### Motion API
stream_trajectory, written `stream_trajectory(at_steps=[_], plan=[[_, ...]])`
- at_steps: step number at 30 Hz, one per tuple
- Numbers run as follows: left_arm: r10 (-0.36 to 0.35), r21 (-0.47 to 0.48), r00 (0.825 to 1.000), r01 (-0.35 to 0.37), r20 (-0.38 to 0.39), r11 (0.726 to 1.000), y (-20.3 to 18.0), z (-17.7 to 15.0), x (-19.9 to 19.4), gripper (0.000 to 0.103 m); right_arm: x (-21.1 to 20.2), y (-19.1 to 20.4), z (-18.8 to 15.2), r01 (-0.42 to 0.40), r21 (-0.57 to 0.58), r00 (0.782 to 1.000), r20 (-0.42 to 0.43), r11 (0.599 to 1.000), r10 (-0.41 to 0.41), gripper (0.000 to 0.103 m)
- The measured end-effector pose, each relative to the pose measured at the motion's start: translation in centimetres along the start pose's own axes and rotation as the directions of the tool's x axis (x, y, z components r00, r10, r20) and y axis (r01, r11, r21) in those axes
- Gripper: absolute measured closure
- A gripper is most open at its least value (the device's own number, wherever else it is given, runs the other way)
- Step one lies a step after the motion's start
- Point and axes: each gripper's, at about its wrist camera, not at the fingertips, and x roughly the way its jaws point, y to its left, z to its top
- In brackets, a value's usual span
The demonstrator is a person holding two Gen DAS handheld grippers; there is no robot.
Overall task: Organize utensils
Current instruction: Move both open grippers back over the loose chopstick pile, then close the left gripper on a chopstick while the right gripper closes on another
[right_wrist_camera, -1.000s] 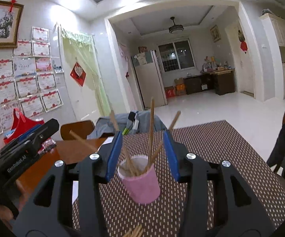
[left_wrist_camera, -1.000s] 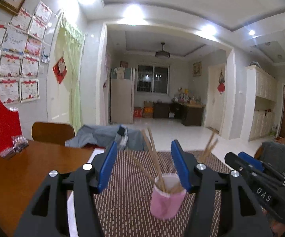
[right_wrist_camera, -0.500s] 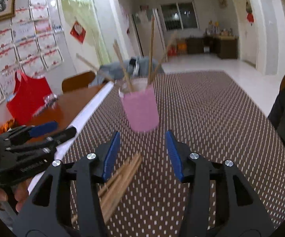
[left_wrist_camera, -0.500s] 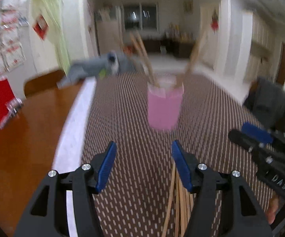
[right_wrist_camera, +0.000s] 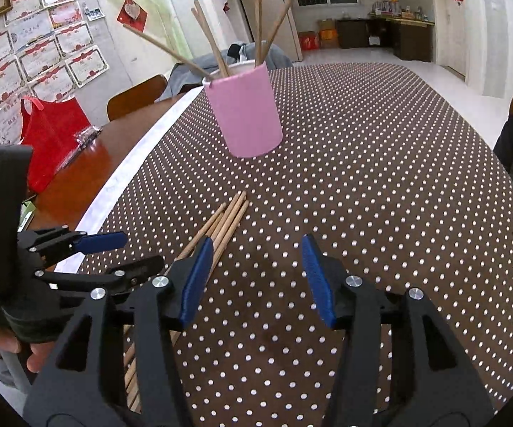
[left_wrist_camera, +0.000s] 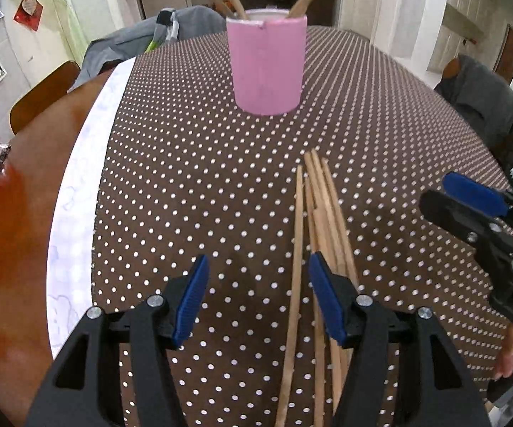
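Pickup step: left gripper (left_wrist_camera: 256, 299) spread, empty, over chopsticks (left_wrist_camera: 322, 220) near cup (left_wrist_camera: 267, 67); right gripper (right_wrist_camera: 254, 277) just widening, empty. Next: straddle one stick, pinch.

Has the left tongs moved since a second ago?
Yes. The left tongs tipped downward: the pink cup now sits above them, loose chopsticks below.

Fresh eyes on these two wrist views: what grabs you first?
The pink cup, standing mid-table on the dotted brown cloth with several chopsticks fanning out of its top. Next, the loose bundle of chopsticks lying flat in front of it, with the open left gripper and right gripper just above them.
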Motion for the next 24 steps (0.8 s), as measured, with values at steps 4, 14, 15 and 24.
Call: stream_trajectory(at_steps=[4,14,15,24], plan=[[-0.001,0.006,0.999,0.001,-0.036,1.000,-0.4,-0.1,0.9,0.045,0.1,-0.5,-0.9,-0.006,-0.002,1.000,-0.013,1.000,0.006,0.050],[-0.036,-0.028,0.998,0.034,-0.051,0.999,0.2,1.0,2.7,0.045,0.9,-0.4,-1.1,-0.004,-0.010,0.999,-0.049,1.000,0.003,0.050],[-0.040,-0.031,0.998,0.038,-0.052,0.999,0.3,1.4,2.9,0.045,1.1,-0.2,-1.2,-0.003,-0.015,0.998,-0.057,1.000,0.002,0.050],[-0.009,-0.099,1.000,0.007,-0.020,0.995,1.4,2.6,3.6,0.096,3.0,1.4,-1.4,0.008,-0.040,0.990,-0.138,0.999,-0.013,0.050]])
